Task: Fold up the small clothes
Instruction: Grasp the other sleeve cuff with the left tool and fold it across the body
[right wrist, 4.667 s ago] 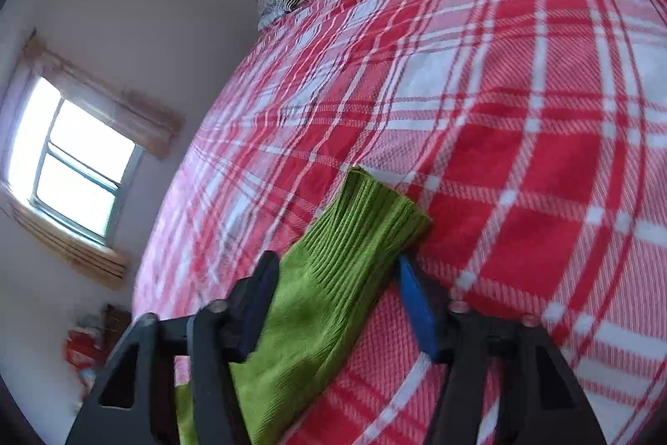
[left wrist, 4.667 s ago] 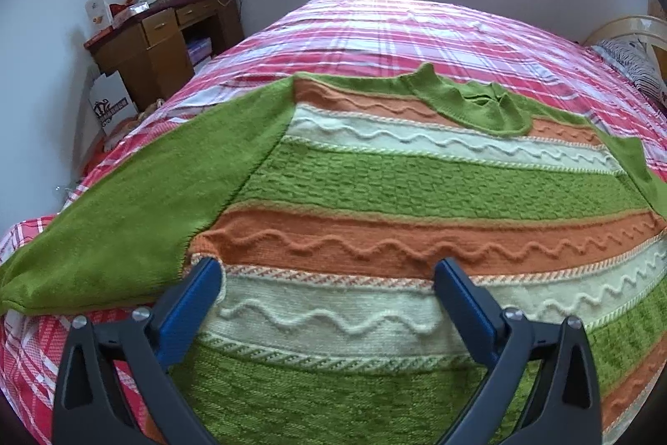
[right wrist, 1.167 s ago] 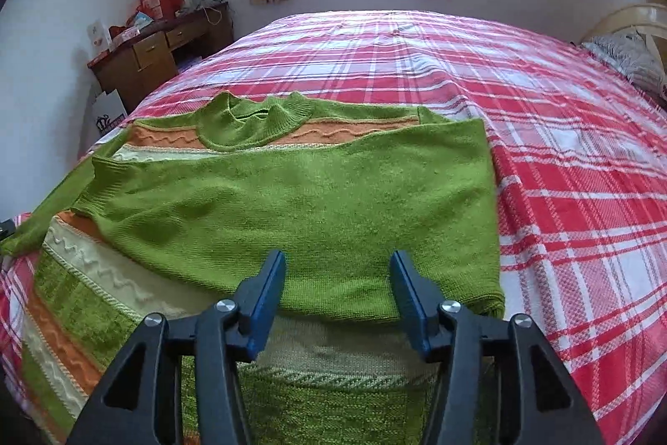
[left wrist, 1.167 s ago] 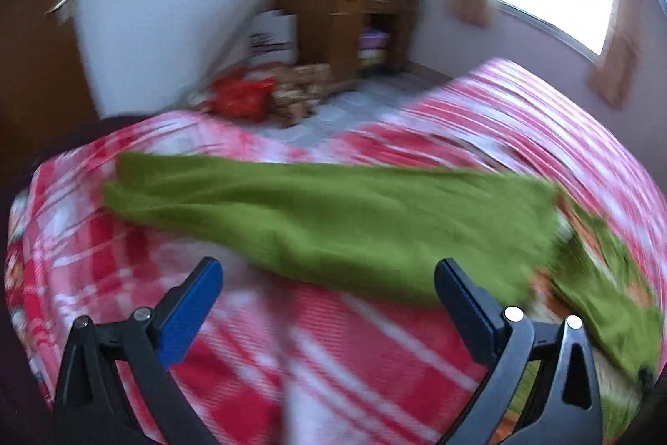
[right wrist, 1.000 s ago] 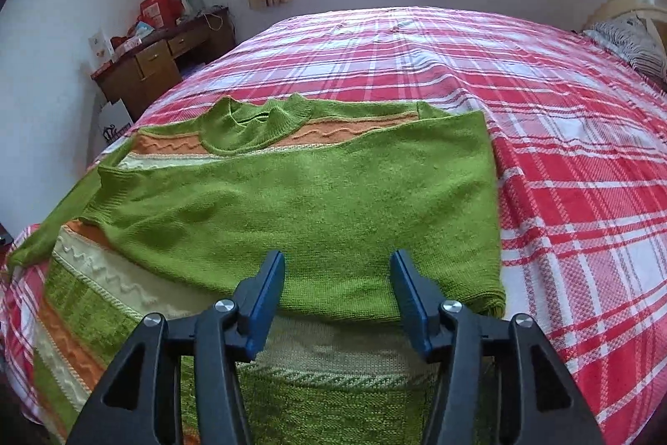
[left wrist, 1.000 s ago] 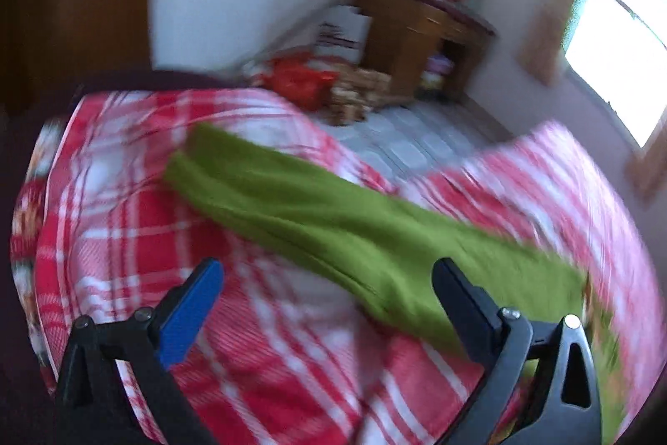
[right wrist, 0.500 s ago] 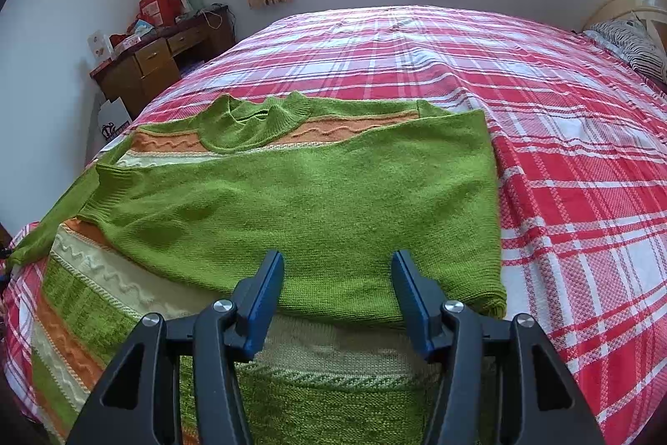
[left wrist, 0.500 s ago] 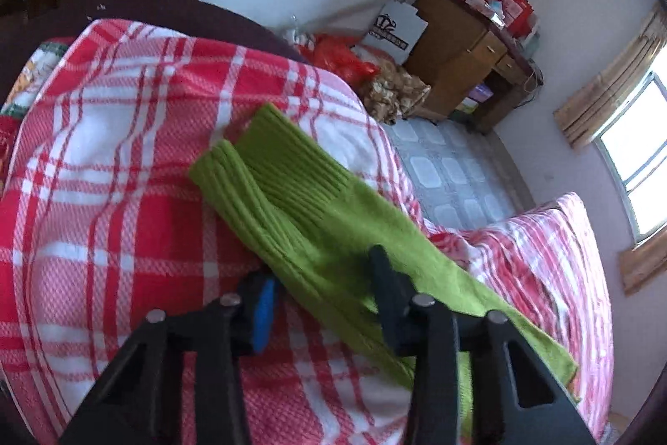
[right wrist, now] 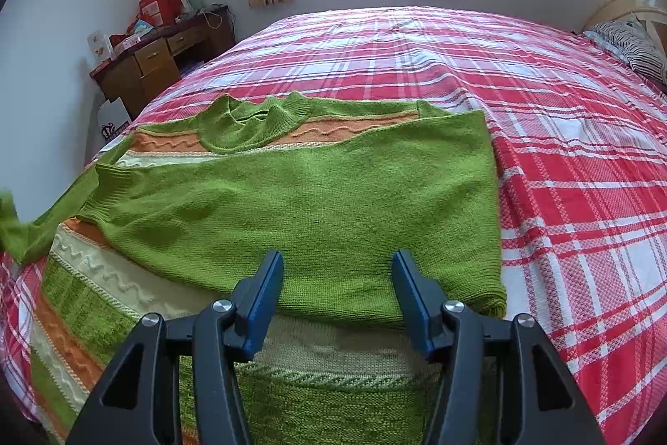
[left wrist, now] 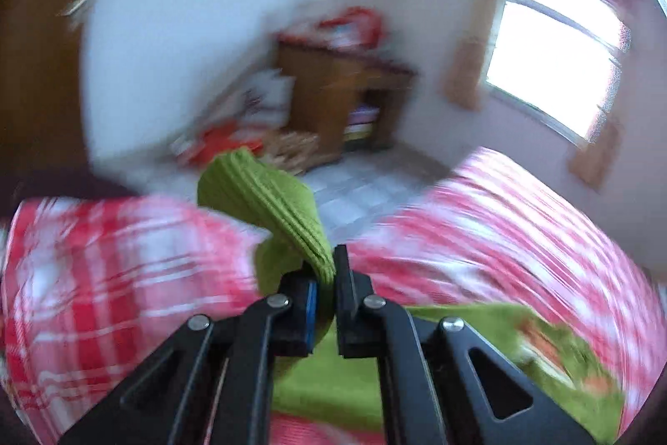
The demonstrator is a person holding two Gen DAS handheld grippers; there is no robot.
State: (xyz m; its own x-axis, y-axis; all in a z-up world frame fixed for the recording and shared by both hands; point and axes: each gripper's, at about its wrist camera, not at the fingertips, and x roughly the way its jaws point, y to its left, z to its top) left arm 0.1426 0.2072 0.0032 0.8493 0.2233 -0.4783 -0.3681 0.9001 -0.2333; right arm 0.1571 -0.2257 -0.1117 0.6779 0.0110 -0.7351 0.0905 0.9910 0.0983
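Left wrist view motion-blurred: desk (left wrist: 346, 90), bedspread (left wrist: 521, 219) smeared. Sweater (right wrist: 292, 203) hem hidden behind right fingers (right wrist: 267, 290).

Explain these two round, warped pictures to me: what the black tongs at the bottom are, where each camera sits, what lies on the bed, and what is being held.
No robot here: a person holds a two-finger gripper in each hand, each with a wide-angle camera looking along its fingers, hence the warped pictures. The blurred picture is from the left gripper; its jaws have just been closing and now pinch the ribbed cuff of a green sleeve, lifted off the bed. The sharp picture is from the right gripper, which hovers open and empty over a striped green, orange and cream sweater lying on the red plaid bedspread. One sleeve is already folded across the sweater's body.
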